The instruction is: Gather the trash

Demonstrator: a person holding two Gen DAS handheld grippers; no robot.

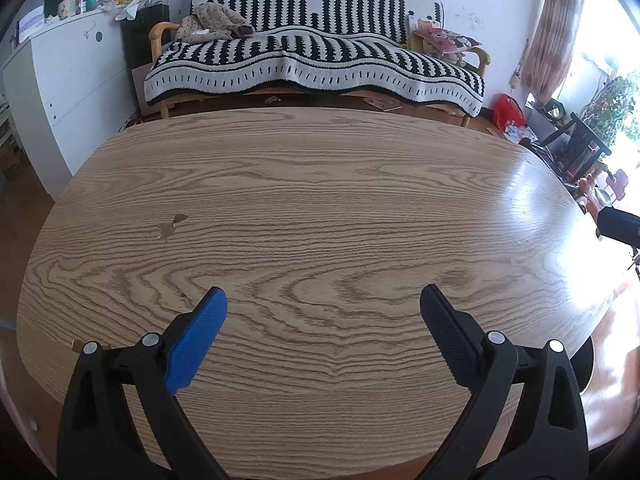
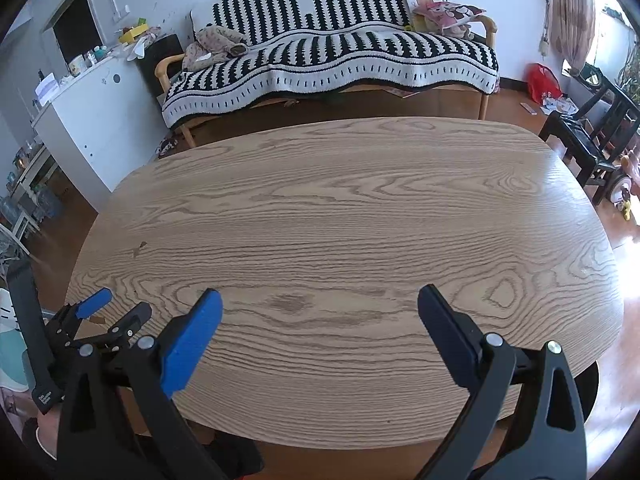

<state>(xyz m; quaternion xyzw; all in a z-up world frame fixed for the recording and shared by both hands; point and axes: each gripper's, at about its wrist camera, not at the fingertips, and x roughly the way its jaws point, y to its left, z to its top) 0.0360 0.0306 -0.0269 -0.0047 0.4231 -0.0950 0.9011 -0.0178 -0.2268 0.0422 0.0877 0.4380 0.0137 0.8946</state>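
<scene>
My left gripper [image 1: 323, 298] is open and empty above the near part of an oval wooden table [image 1: 320, 184]. My right gripper [image 2: 320, 300] is open and empty above the same table [image 2: 360, 208]. The left gripper also shows in the right wrist view [image 2: 120, 304] at the table's near left edge, jaws apart. I see no trash on the table top, only a small chipped spot in the veneer [image 1: 170, 226]. A small brown scrap [image 2: 97, 320] lies by the left gripper's tips.
A sofa with a black-and-white blanket [image 1: 316, 60] stands behind the table. A white cabinet [image 1: 76, 76] with clutter is at the left. A red bag [image 1: 507, 110] and papers lie on the floor at the right, near a dark chair [image 2: 592, 136].
</scene>
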